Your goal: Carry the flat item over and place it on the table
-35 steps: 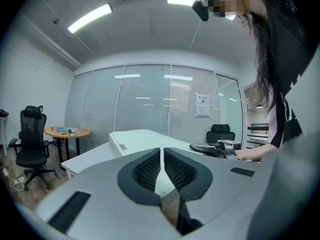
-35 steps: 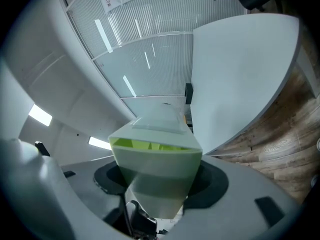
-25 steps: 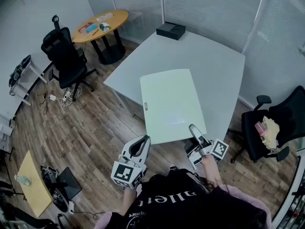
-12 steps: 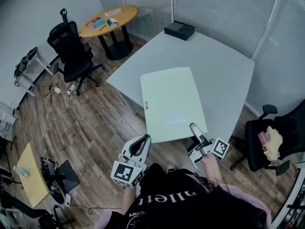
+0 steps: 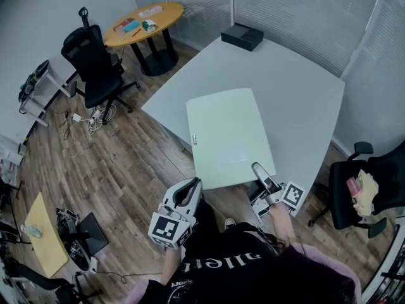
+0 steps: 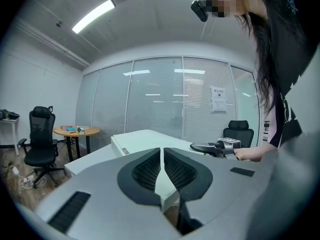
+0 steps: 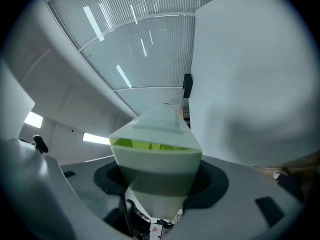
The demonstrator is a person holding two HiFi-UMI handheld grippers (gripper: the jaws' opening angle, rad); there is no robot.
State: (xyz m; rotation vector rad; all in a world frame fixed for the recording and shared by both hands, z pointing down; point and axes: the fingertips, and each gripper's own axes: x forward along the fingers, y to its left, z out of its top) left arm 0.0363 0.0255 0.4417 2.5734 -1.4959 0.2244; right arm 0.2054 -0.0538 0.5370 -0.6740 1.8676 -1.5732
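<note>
A flat pale green board hangs level over the near corner of the white table, its near end out over the floor. My right gripper is shut on the middle of the board's near edge. In the right gripper view the board's edge fills the gap between the jaws, with the table top beyond. My left gripper is lower left of the board, apart from it, its jaws shut and empty. The left gripper view shows those jaws closed, with the board and the right gripper ahead.
A black box sits at the table's far corner. A round wooden table and a black office chair stand to the left on the wood floor. Another chair with a bundle on it stands at the right.
The view has drifted a little toward the table, so the room has slid in the frame. The board stays in the right gripper's hold; the left gripper keeps its place.
</note>
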